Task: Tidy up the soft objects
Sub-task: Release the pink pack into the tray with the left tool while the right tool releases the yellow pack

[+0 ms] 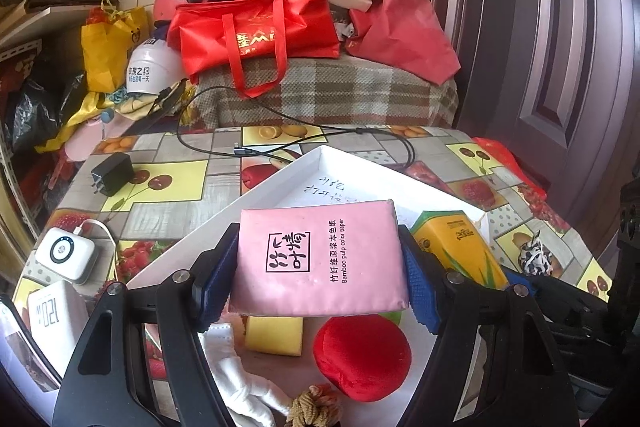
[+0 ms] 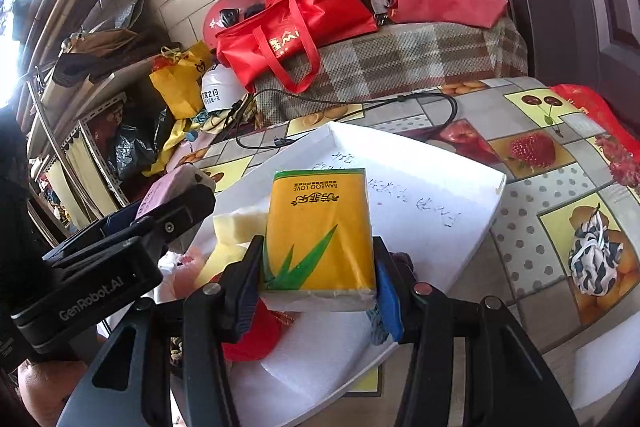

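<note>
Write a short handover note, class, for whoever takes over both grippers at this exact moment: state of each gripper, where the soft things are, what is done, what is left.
Left gripper: shut on the pink plastic-wrapped tissue pack, held above the near edge of the shallow white cardboard tray.
Right gripper: shut on the yellow tissue pack with a green leaf print, held over the same tray.
Lying below the grippers: red plush ball, yellow sponge block, white cloth doll.
Off to the right on the tablecloth: black-and-white cloth bundle.
Done: both packs picked up.
Left: set both packs in the tray, then probably gather the others.
</note>
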A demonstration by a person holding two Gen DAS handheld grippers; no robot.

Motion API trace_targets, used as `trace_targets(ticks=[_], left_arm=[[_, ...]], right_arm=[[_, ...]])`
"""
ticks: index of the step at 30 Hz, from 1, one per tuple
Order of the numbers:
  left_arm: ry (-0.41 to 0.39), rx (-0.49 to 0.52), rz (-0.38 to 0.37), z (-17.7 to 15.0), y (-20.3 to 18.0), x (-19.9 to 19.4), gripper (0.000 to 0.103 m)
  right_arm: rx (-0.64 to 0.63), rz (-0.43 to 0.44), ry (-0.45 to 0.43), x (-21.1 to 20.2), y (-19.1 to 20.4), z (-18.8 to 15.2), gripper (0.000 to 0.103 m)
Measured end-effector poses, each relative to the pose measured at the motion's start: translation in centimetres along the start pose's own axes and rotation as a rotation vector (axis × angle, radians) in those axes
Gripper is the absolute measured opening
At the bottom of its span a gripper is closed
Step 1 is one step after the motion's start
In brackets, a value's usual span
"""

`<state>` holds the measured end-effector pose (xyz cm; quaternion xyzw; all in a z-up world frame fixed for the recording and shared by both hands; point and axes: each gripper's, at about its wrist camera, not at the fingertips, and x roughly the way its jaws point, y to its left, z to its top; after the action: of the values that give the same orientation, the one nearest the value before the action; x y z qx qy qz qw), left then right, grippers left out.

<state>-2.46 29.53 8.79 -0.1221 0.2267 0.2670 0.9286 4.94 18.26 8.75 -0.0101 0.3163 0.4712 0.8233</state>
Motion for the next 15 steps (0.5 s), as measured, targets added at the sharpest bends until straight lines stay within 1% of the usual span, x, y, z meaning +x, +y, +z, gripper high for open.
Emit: trace_targets(ticks=[5,11,12,13,14,15], left_arm=[[-0.002,-0.015,-0.003,0.03,0.07,-0.06,0.074],[-0.014,-0.038,-0.026,0.09,0.28,-0.13,0.074],[-0.027,-0.045,-0.023,0.08,0.38,-0.27,0.078],[-0.046,-0.054,-0.021,0.06,0.48,-0.46,0.083],[-0.066,-0.063,-0.014,0.09,0.66,-0.68,0.087],[-0.078,-0.072,0.001,0.15,0.92,-0.85,0.099]], right_arm=[[-0.008,-0.006,-0.003,0.15,0.24,-0.15,0.050],[-0.019,-0.009,-0.003,0.29,0.45,-0.17,0.052],[-0.023,-0.010,-0.003,0.33,0.57,-0.17,0.052],[-0.032,-0.011,0.001,0.41,0.67,-0.18,0.052],[-0.037,-0.014,0.001,0.47,0.77,-0.21,0.058],[-0.042,-0.018,-0.002,0.44,0.84,-0.24,0.075]])
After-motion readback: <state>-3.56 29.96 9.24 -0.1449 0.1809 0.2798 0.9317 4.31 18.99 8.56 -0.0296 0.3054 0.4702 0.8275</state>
